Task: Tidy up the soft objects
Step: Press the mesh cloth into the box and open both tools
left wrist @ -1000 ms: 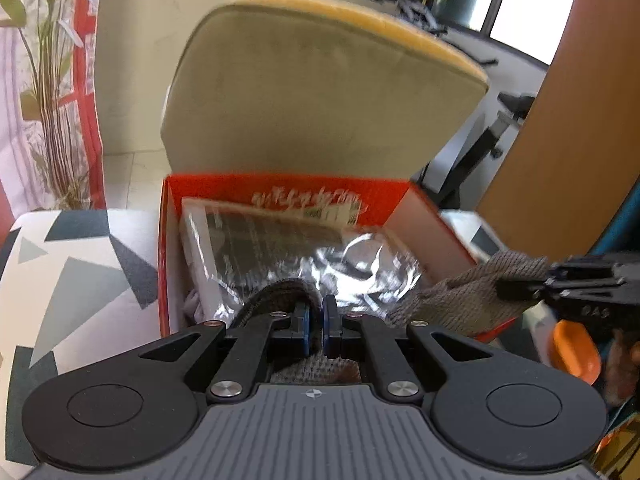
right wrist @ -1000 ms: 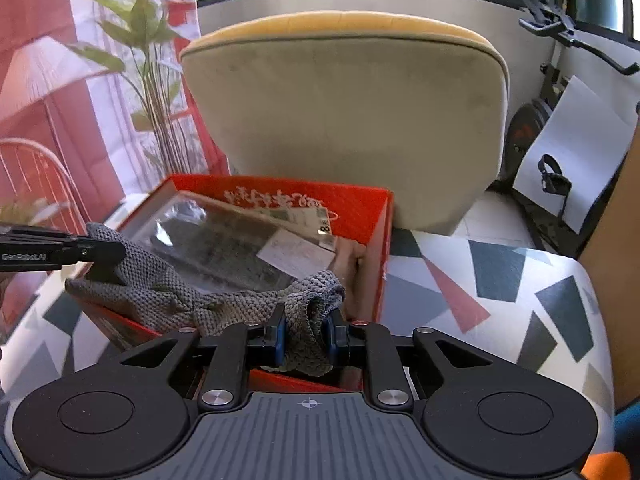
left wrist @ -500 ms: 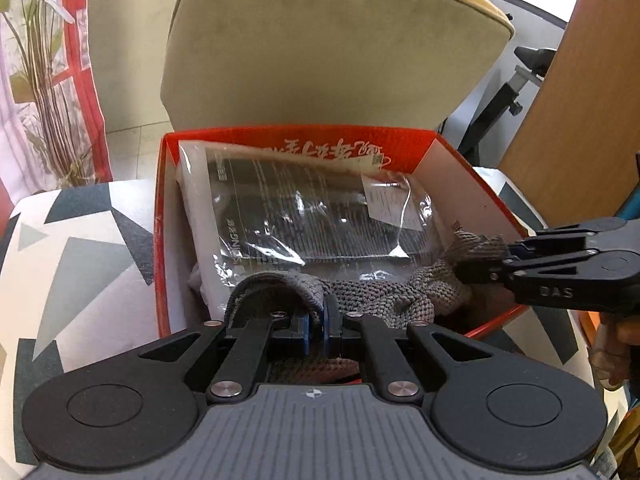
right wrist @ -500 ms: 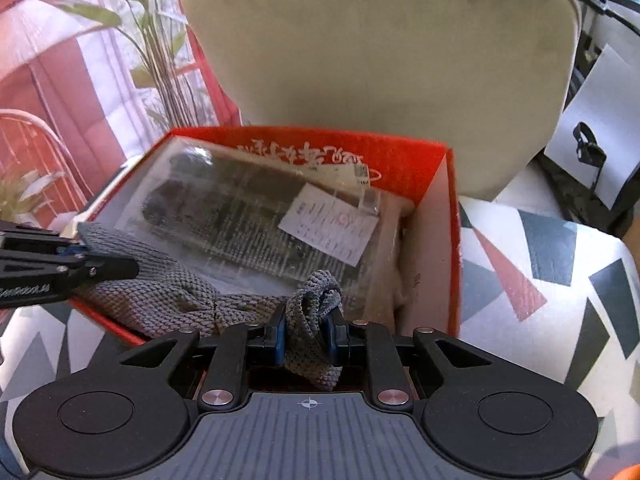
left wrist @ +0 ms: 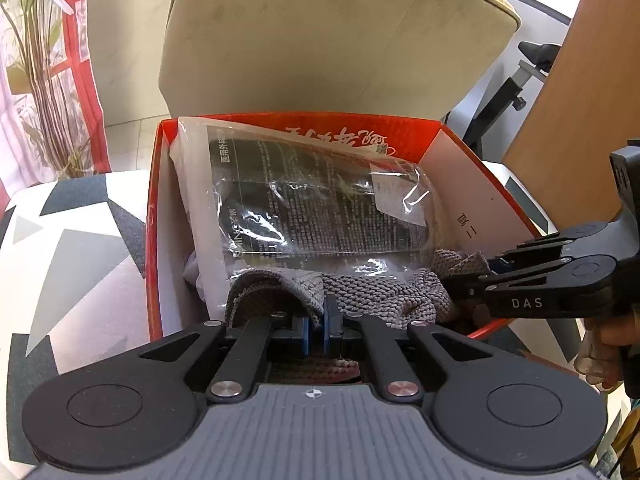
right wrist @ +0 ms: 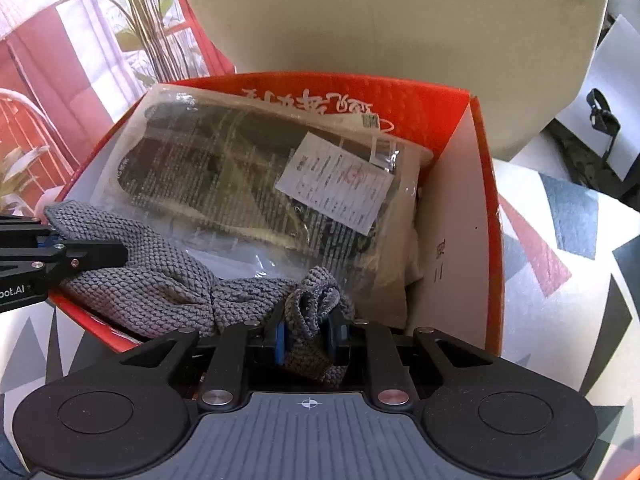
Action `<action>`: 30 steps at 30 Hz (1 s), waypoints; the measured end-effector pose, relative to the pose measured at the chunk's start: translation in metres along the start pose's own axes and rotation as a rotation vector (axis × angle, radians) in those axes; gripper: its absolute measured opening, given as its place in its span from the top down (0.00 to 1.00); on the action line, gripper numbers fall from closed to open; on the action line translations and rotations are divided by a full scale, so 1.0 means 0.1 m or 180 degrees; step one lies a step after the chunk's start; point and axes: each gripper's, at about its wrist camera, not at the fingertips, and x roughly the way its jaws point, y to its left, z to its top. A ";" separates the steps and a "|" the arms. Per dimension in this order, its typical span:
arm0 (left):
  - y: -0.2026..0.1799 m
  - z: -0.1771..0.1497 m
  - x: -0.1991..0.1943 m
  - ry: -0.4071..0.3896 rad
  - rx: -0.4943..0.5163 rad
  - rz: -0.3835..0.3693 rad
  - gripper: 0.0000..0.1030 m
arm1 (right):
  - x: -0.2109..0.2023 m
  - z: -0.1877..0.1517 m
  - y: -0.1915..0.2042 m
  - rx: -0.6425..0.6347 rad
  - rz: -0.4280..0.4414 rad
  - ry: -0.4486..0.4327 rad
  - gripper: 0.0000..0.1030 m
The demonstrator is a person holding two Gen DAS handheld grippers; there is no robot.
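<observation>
A grey knitted cloth (left wrist: 376, 292) stretches between my two grippers over the near edge of an open red box (left wrist: 154, 216). My left gripper (left wrist: 316, 330) is shut on one end of the cloth. My right gripper (right wrist: 308, 340) is shut on the other, bunched end (right wrist: 316, 300). The cloth (right wrist: 160, 284) lies partly inside the box (right wrist: 486, 184), on a clear plastic bag holding dark folded items (left wrist: 304, 204) (right wrist: 256, 176). The right gripper shows from the side in the left wrist view (left wrist: 472, 280), and the left gripper in the right wrist view (right wrist: 120, 254).
The box stands on a seat with a grey, white and red triangle pattern (left wrist: 72, 248) (right wrist: 560, 248). A beige cushion backrest (left wrist: 328, 36) rises just behind it. A plant (left wrist: 44, 80) stands at the left, a wooden panel (left wrist: 580, 100) at the right.
Both grippers have moved forward and down over the box, lowering the cloth from above its rim into it. Both remain shut on the cloth.
</observation>
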 end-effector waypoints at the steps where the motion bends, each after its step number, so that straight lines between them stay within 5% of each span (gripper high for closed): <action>1: 0.00 0.00 0.00 0.0003 -0.0002 0.0002 0.93 | 0.01 0.01 -0.01 0.0013 -0.0001 0.0018 0.82; 14: -0.01 0.00 -0.08 -0.0135 -0.0067 0.0024 0.85 | 0.06 -0.02 -0.13 0.0306 0.0042 0.0073 0.81; 16: 0.00 0.00 -0.14 -0.0200 -0.0064 0.0068 0.74 | 0.01 -0.04 -0.12 0.0289 -0.0024 0.0033 0.78; 18: 0.00 0.01 -0.22 -0.0291 -0.0060 0.0114 0.49 | -0.06 -0.04 -0.10 0.0239 -0.0069 -0.0043 0.75; 21: -0.01 0.01 -0.35 -0.0438 -0.0046 0.0172 0.28 | -0.23 -0.04 -0.10 0.0168 -0.0127 -0.0207 0.73; 24: -0.02 0.00 -0.47 -0.0573 -0.0022 0.0239 0.12 | -0.41 -0.05 -0.15 0.0243 -0.0198 -0.0393 0.50; 30: -0.04 0.02 -0.67 -0.0720 -0.0080 0.0331 0.00 | -0.70 -0.12 -0.18 0.0242 -0.0230 -0.0632 0.14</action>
